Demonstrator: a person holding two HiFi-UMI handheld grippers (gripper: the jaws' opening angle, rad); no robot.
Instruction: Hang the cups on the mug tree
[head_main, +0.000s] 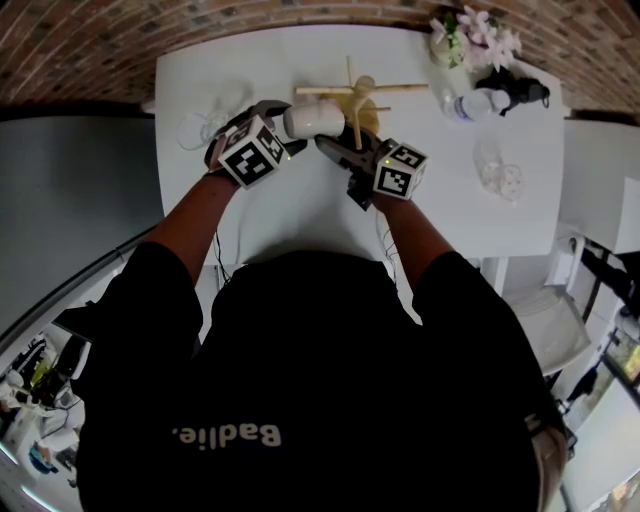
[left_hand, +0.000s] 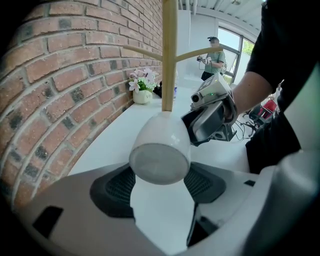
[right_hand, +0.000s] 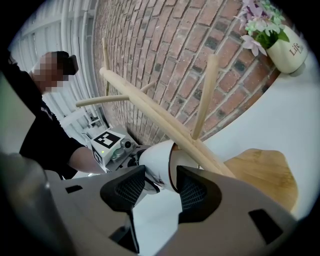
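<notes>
My left gripper is shut on a white cup, held off the table on its side. In the left gripper view the cup shows its flat bottom between my two pads, mouth toward the wooden mug tree. A branch of the tree reaches into the cup's mouth. My right gripper is right beside the cup, on the side nearer me. Its jaws stand apart in the right gripper view, with the cup's rim just beyond the gap. The tree stands at the table's far middle.
Two clear glass cups stand on the white table, one at the left and one at the right. A flower pot, a bottle and a black object fill the far right corner. A brick wall runs behind the table.
</notes>
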